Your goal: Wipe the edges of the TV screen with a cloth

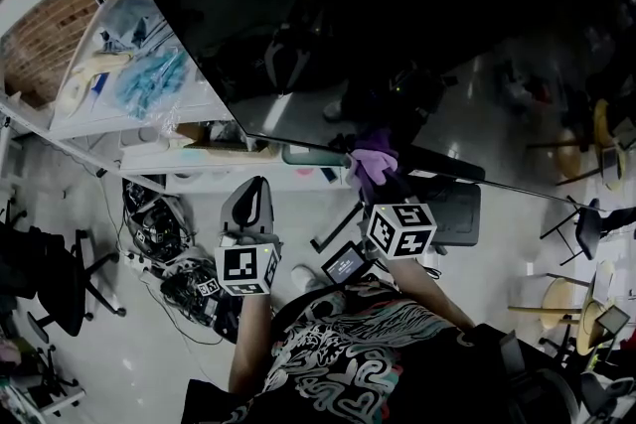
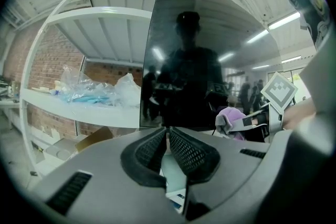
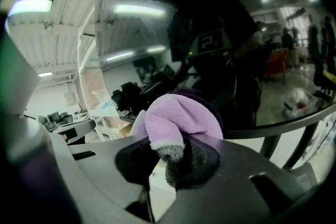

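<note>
Pinching together at their tips with nothing between them, the jaws of the left gripper (image 2: 168,135) show two black pads with a fine mesh texture set in a smooth grey shell. Ahead of it and to its left runs a white shelf (image 2: 79,108) carrying crinkled clear plastic bags (image 2: 89,91), with a brick wall behind. Straight ahead of the left gripper stands the TV screen (image 2: 199,60), a dark glossy slab that mirrors ceiling lights and a person's outline. In the head view the left gripper (image 1: 254,189) hangs just below the screen's lower left corner, apart from the glass, its black-and-white marker cube (image 1: 245,270) nearest the person. To its right, the right gripper (image 3: 169,153) is clamped on a cloth (image 3: 178,118), a soft lilac fleece bunched into a rounded wad with a grey hem caught between the pads. The wad bulges out past the jaw tips and lies against the lower edge of the TV screen (image 1: 397,45), where the cloth (image 1: 374,160) sits directly ahead of the right gripper (image 1: 386,186).
</note>
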`<control>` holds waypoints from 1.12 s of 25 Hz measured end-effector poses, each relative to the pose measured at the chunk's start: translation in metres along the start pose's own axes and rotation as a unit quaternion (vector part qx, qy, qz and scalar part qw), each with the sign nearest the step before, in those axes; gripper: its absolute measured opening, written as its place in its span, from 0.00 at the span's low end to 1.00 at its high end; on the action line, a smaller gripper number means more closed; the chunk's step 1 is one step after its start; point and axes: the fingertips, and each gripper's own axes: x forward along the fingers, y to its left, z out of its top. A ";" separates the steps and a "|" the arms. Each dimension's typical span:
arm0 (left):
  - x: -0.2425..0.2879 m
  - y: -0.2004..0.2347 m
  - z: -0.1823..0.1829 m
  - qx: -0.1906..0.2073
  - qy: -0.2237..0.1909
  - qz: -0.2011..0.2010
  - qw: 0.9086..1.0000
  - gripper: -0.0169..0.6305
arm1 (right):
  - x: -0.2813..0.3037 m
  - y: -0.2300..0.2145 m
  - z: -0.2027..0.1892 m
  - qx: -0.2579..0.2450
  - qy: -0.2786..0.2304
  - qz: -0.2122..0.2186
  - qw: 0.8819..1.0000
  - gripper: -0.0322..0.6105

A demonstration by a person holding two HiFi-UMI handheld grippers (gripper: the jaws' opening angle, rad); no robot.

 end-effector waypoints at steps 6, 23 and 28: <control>-0.002 0.018 -0.002 -0.003 0.000 0.003 1.000 0.08 | 0.012 0.015 0.000 0.000 0.000 0.003 1.000 0.19; -0.001 0.064 -0.010 -0.014 0.004 0.013 1.000 0.08 | 0.044 0.052 0.000 -0.002 0.005 0.016 1.000 0.19; -0.001 0.072 -0.012 -0.018 0.007 0.015 1.000 0.08 | 0.052 0.061 -0.004 -0.001 0.012 0.022 1.000 0.19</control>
